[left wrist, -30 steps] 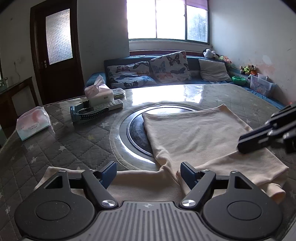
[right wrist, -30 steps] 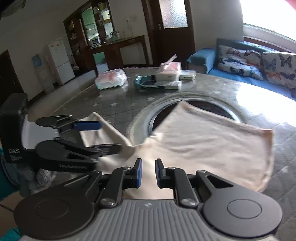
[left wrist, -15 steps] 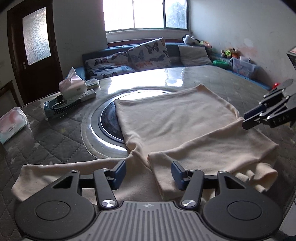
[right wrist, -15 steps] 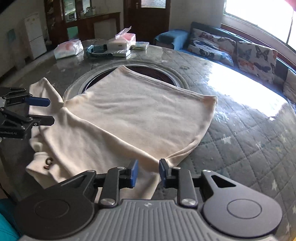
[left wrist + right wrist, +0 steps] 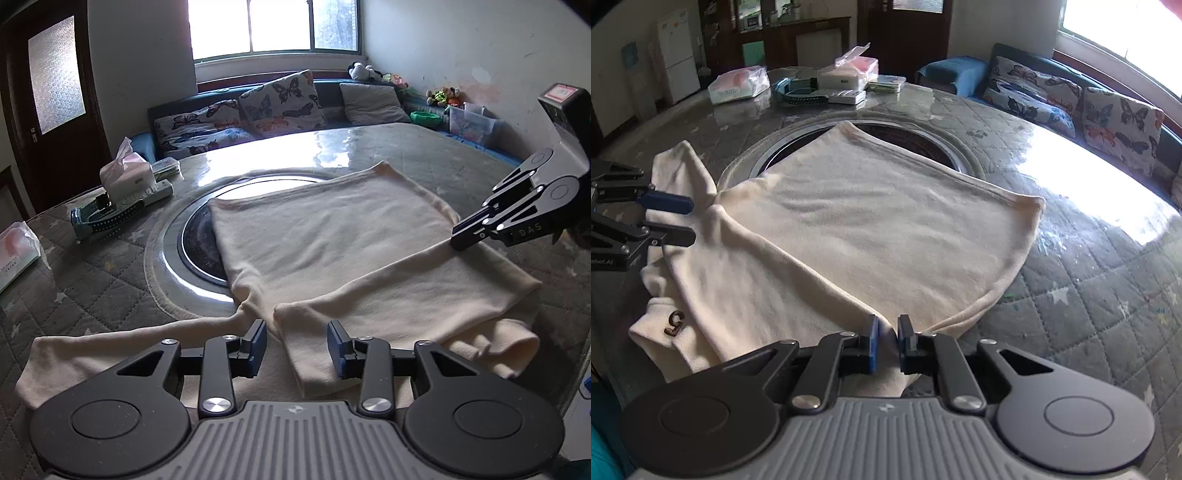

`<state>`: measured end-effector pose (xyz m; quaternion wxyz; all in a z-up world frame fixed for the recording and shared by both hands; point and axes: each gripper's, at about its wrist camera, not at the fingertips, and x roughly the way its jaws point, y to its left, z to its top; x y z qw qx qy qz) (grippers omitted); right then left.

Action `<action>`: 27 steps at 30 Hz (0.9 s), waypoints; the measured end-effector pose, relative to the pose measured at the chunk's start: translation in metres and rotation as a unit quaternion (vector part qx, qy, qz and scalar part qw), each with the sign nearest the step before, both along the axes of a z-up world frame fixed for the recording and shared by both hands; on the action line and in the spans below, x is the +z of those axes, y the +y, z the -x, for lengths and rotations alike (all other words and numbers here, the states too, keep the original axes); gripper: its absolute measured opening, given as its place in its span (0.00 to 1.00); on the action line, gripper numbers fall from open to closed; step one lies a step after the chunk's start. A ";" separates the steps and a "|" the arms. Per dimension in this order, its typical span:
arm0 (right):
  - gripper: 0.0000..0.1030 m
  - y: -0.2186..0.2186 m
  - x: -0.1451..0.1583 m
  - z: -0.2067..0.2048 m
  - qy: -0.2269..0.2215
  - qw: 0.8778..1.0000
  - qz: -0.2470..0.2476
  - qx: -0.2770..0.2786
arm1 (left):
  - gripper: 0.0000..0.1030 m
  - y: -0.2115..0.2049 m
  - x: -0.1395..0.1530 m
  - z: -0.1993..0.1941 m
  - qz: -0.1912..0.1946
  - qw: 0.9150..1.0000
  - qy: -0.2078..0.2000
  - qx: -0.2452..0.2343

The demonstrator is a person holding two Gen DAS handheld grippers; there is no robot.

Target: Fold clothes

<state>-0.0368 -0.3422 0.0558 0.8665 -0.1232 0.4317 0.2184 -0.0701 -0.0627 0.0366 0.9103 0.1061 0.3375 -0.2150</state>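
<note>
Item: cream long-sleeved top [image 5: 879, 221], spread on the quilted round table [image 5: 1089, 295], centre of frame, one sleeve [image 5: 388, 295] already laid across the body. Left gripper [image 5: 297, 347]: jaws spread, straddling the sleeve's cuff end at lower centre, gripping nothing. Right gripper [image 5: 886, 341]: jaws pressed nearly together, pinching the fabric at the sleeve's fold. Step judged: sleeve fold-in. Next move likely calls for releasing, then taking the outstretched sleeve [image 5: 122, 343], lower left.

We see a round table [image 5: 1071, 295] with a grey star-quilted cover under glass and a dark round inset [image 5: 201, 240]. On it lie a cream garment [image 5: 868, 229], tissue packs [image 5: 123, 175] and a tray [image 5: 107, 218].
</note>
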 end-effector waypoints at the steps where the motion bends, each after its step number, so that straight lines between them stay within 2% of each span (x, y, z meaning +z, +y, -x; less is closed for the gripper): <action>1: 0.12 -0.001 0.003 0.001 -0.004 1.000 -0.003 -0.002 | 0.40 0.000 0.001 0.001 0.001 1.000 0.000 0.000; 3: 0.15 -0.004 0.008 0.003 -0.011 1.000 -0.009 -0.006 | 0.47 0.002 0.004 0.003 0.004 1.000 -0.001 0.002; 7: 0.21 -0.002 0.016 0.009 -0.021 1.000 -0.007 0.001 | 0.48 0.012 0.008 0.005 0.011 1.000 -0.008 0.025; 11: 0.22 0.004 0.019 0.014 -0.026 0.999 -0.021 0.002 | 0.48 0.033 0.007 0.004 0.012 0.997 -0.013 0.078; 14: 0.22 0.014 0.018 0.018 -0.025 0.999 -0.034 0.011 | 0.51 0.054 0.005 0.002 0.013 0.992 -0.014 0.128; 21: 0.26 0.050 0.013 0.021 -0.016 0.997 -0.046 0.056 | 0.55 0.107 -0.003 -0.003 0.002 0.971 -0.007 0.240; 24: 0.26 0.072 0.011 0.023 -0.015 0.995 -0.055 0.084 | 0.63 0.128 -0.007 -0.005 0.002 0.958 -0.007 0.286; 27: 0.26 0.097 0.009 0.025 -0.016 0.991 -0.063 0.113 | 0.65 0.147 -0.009 -0.009 0.007 0.943 -0.001 0.331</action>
